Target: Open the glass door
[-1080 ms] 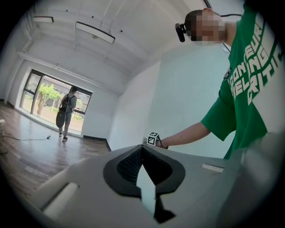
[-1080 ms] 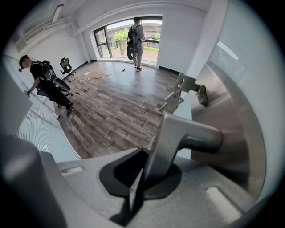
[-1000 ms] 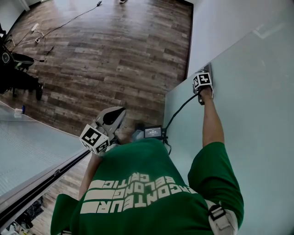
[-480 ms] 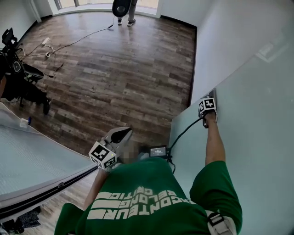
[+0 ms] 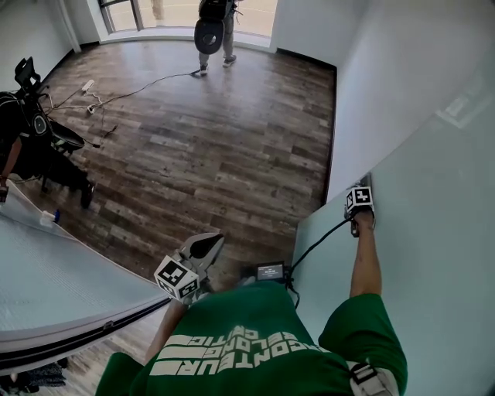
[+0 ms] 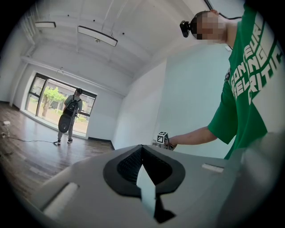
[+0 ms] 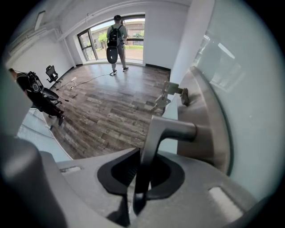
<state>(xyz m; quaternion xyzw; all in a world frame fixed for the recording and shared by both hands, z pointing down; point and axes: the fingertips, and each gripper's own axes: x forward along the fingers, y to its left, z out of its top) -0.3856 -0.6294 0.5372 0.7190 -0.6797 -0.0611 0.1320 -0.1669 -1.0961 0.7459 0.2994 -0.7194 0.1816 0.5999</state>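
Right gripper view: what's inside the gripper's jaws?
The door handle sits inside the right gripper, clamped between its jaws. The handle's lower end is hidden down in the gripper.

Surface: dark wood-plank floor (image 5: 232,147), with mixed brown and grey boards. A standing person (image 5: 213,35) has both feet on it just in front of the window (image 5: 193,11). A black cable (image 5: 147,85) trails across the boards from near the window out to the left, toward a white power strip (image 5: 87,85) (type not legible). An office chair (image 5: 27,73) stands on the boards well left of the window.
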